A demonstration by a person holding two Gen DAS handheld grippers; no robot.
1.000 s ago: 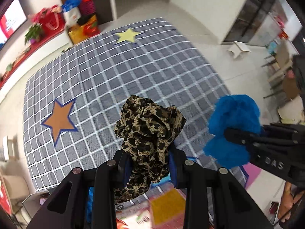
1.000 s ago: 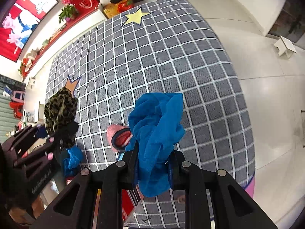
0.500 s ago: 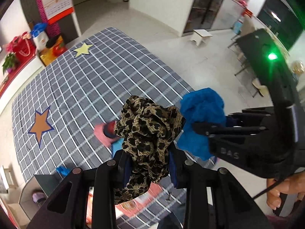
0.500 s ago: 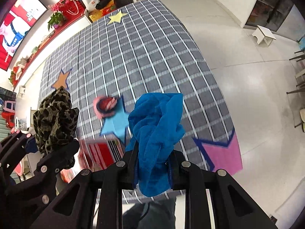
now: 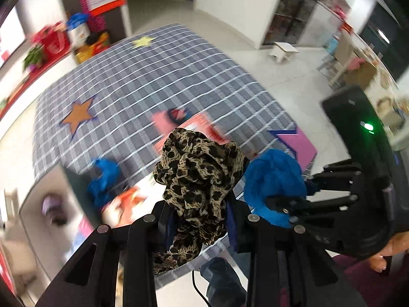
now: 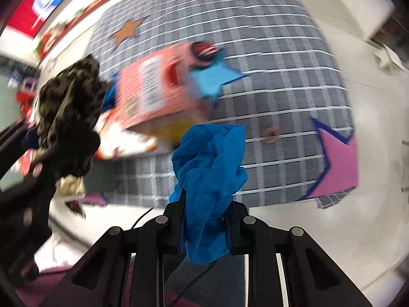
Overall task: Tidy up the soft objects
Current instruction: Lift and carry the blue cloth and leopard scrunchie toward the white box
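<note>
Both grippers have swung back from the far rug toward its near edge — the left gripper (image 5: 198, 220) stays clamped on the leopard-print cloth (image 5: 196, 168), the right gripper (image 6: 204, 227) on the blue cloth (image 6: 208, 158). The cloths hang side by side, likely being carried toward a drop-off.

Two wrist fisheyes, both high above the floor, looking steeply down.

Left wrist view: looks along its own black fingers past a crumpled leopard-print cloth (image 5: 196, 176), close to the lens, onto the grey white-checked mat with star patches (image 5: 143, 81). Right wrist view: nearly straight down past a bunched blue cloth (image 6: 209, 168), blurred. Shared: the mat (image 6: 255, 51), the orange star patch (image 5: 78, 113) (image 6: 127, 29), the pink star patch (image 5: 299, 143) (image 6: 337, 163); each view also catches the other's cloth (image 5: 273, 181) (image 6: 69, 117).
</note>
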